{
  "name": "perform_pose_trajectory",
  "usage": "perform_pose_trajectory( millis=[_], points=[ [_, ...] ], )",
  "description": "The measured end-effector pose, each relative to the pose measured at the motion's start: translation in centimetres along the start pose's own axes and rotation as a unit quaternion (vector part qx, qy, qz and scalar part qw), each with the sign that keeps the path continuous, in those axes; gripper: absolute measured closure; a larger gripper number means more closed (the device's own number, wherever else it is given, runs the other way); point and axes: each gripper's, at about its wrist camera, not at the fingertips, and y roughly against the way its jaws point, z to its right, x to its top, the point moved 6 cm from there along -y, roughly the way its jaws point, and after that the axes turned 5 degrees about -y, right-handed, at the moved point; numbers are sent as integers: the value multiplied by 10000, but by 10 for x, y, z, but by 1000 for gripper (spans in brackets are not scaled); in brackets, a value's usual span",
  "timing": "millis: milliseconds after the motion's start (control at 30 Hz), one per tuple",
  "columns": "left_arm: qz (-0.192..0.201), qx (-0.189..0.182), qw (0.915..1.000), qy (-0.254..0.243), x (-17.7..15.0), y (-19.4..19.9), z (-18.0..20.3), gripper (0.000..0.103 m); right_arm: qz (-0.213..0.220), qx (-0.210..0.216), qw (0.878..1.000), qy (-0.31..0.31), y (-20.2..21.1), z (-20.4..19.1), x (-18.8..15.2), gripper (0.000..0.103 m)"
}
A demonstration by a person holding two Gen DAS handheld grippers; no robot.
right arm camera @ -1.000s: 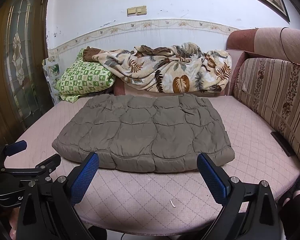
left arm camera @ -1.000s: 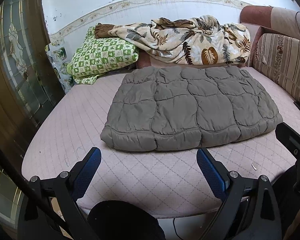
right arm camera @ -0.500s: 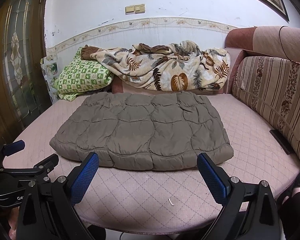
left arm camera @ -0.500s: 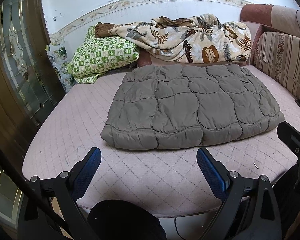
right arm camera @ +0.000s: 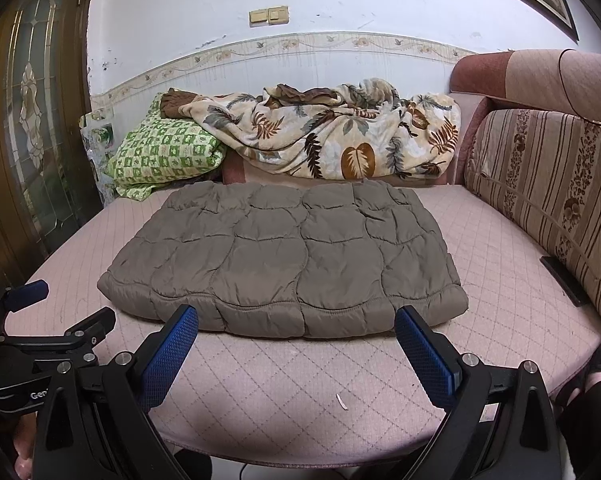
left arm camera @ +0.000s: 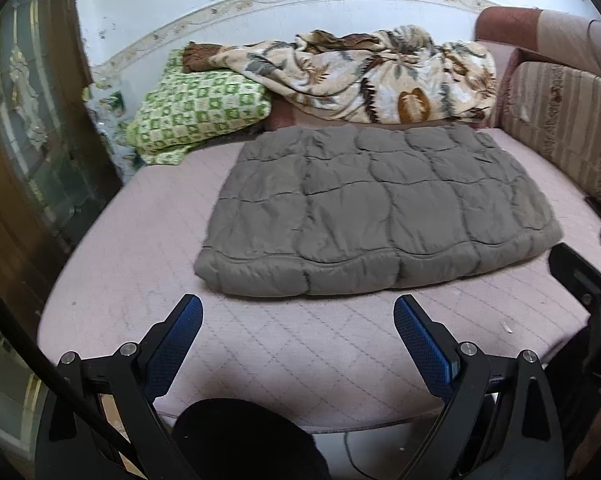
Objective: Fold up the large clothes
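Quilted jacket [right arm camera: 284, 256] folded flat on sofa seat [right arm camera: 284, 396], long axis left-right, both grippers' fingers [left arm camera: 420, 340] [right arm camera: 424, 348] spread wide, empty

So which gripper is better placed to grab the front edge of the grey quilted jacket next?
Probably the right gripper: its open fingers already overlap the grey quilted jacket's front hem. The left gripper, also open, sits further back over bare mattress.
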Motion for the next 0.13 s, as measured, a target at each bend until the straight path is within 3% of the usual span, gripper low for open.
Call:
perform_pose_trajectory(
  millis=[67, 133],
  points=[
    [48, -82, 10000, 21, -1, 3, 0, 7, 8, 4, 10000, 0, 0, 0, 1, 3],
    [151, 135, 9998, 1, 3, 5, -6, 7, 16, -6, 10000, -1, -1, 1, 0, 3]
  ],
)
